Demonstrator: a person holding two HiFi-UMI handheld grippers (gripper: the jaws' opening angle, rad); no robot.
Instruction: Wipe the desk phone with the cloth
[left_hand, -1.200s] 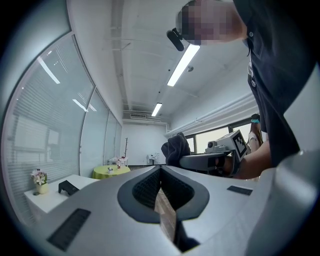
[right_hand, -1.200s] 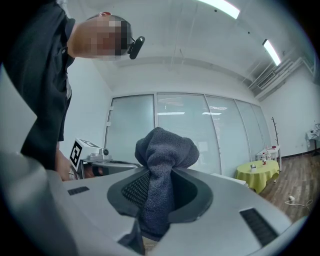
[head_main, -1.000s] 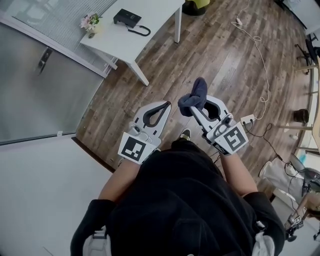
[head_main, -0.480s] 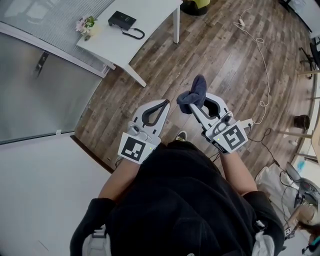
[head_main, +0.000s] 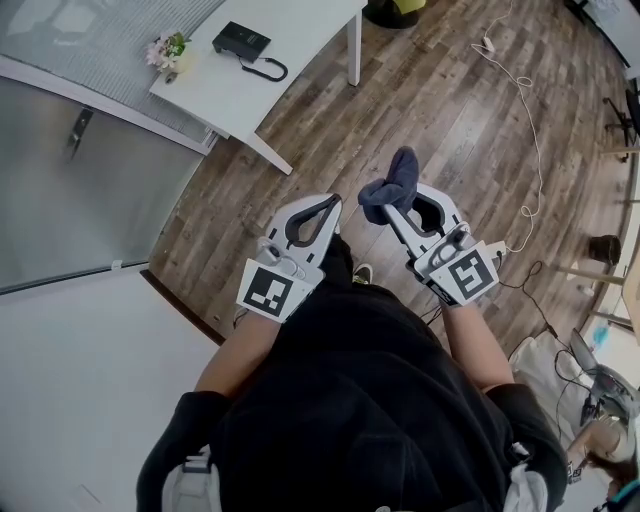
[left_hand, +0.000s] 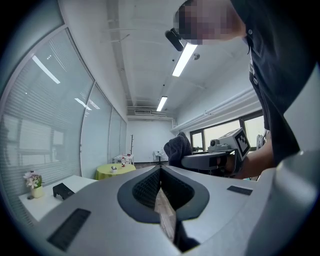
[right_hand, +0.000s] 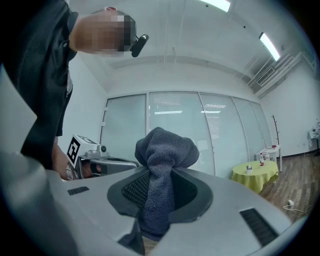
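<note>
Cloth (head_main: 392, 186), perhaps higher, between right jaws

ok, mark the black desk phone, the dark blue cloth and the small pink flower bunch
black desk phone (head_main: 241, 40), head view, middle of its body
dark blue cloth (right_hand: 166, 147), right gripper view, bunched top
small pink flower bunch (head_main: 166, 46), head view, blossoms

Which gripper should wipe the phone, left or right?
Right. The right gripper holds the cloth; the left gripper is shut, empty. Both are far from the desk phone.

There are 2 grippers (head_main: 332, 204) (head_main: 388, 212), 1 cloth (head_main: 393, 183), 1 desk phone (head_main: 240, 39), 1 white table (head_main: 305, 30) and 1 flower pot (head_main: 168, 50).
</note>
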